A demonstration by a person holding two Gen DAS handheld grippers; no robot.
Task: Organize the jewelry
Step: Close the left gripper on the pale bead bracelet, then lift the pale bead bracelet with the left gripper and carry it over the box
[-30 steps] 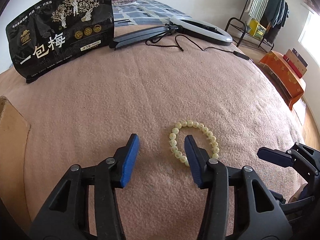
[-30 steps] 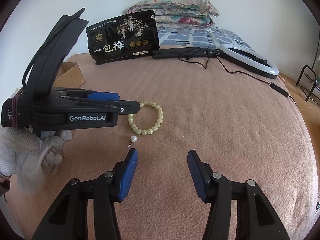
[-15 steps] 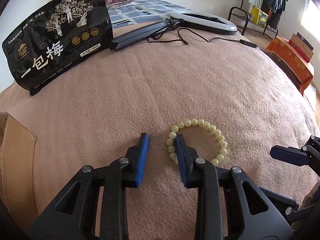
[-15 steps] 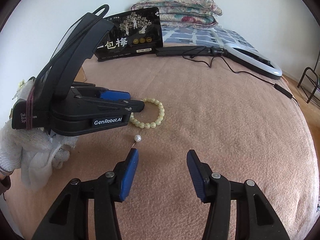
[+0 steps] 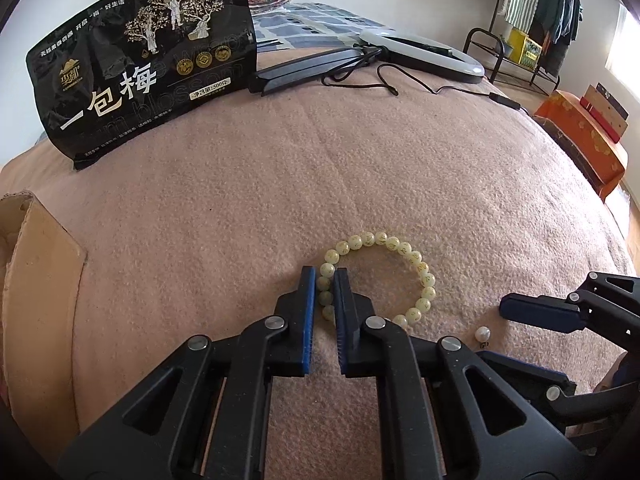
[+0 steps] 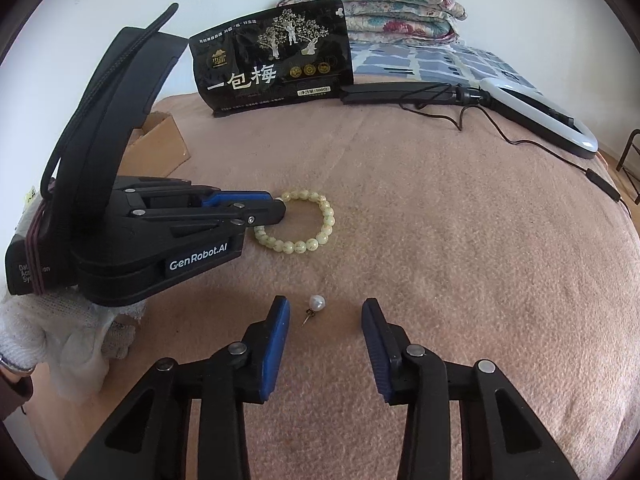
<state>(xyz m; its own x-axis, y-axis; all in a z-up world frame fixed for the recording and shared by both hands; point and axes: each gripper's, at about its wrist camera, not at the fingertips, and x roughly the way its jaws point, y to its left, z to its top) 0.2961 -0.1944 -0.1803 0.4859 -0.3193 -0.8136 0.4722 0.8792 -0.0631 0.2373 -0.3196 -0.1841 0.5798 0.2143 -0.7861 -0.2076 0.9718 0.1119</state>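
A pale yellow bead bracelet [image 5: 404,258] lies on the pink blanket; it also shows in the right wrist view [image 6: 316,236]. My left gripper [image 5: 325,280] is shut on the bracelet's left side, with beads pinched between the blue pads; in the right wrist view the left gripper [image 6: 276,210] shows at the bracelet's left edge. A pearl stud earring [image 6: 316,304] lies on the blanket between the fingertips of my open right gripper [image 6: 325,312], apart from both pads. The pearl stud earring [image 5: 482,335] also shows in the left wrist view, next to a right fingertip [image 5: 536,312].
A black snack bag [image 5: 148,64] stands at the back. A ring light [image 5: 424,54] with its black stand and cable lies at the back right. An open cardboard box [image 5: 36,264] sits at the left edge. Folded quilts [image 6: 384,4] are behind the bag.
My left gripper has closed from open onto the bracelet's left side. My right gripper has moved forward, so the pearl earring now lies between its fingertips.
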